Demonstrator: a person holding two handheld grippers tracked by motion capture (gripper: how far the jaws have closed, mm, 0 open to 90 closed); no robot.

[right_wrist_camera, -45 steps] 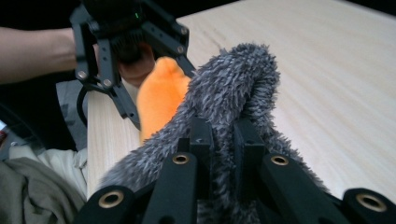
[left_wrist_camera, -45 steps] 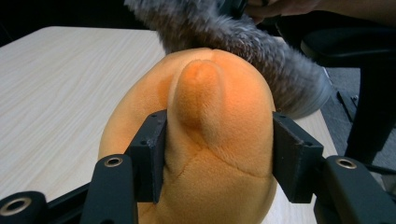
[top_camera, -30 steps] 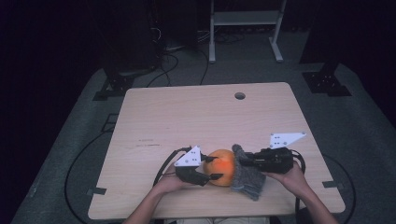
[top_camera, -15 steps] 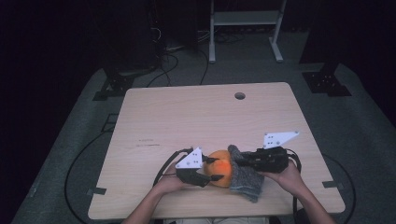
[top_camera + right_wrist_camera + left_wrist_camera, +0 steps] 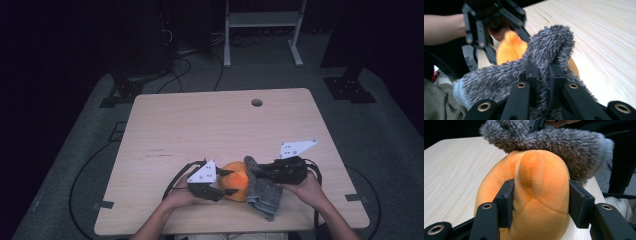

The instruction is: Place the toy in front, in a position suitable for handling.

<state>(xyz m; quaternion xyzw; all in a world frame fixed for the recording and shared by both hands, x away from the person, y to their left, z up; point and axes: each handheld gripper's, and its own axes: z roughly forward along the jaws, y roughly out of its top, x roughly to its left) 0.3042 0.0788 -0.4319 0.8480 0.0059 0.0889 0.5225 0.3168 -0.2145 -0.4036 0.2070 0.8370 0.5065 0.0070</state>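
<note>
— What is sitting near the front edge of the counter?

— A round orange plush toy, soft and short-napped with stitched seams and a rounded bump on top. A shaggy grey sock with a ribbed cuff is draping over its right side.

— And the left tool?

— It is clamping the plush toy. In the left gripper view its two black blocky jaws are pressing into the plush toy from both sides, denting the fabric, while the sock is hanging fuzzy across the top.

— The right tool?

— It is pinching a fold of the sock. In the right gripper view its jaws are standing nearly together with a raised hump of grey pile squeezed between them, and the orange plush is peeking out behind.

— How much room is lying around them?

— The counter is pale wood-grain laminate with rounded corners and a small round hole near the far edge. The toy and sock are lying close to the person's edge, and the broad stretch beyond them is lying bare. Both hands are resting at the near edge, with cables trailing off the counter.
</note>
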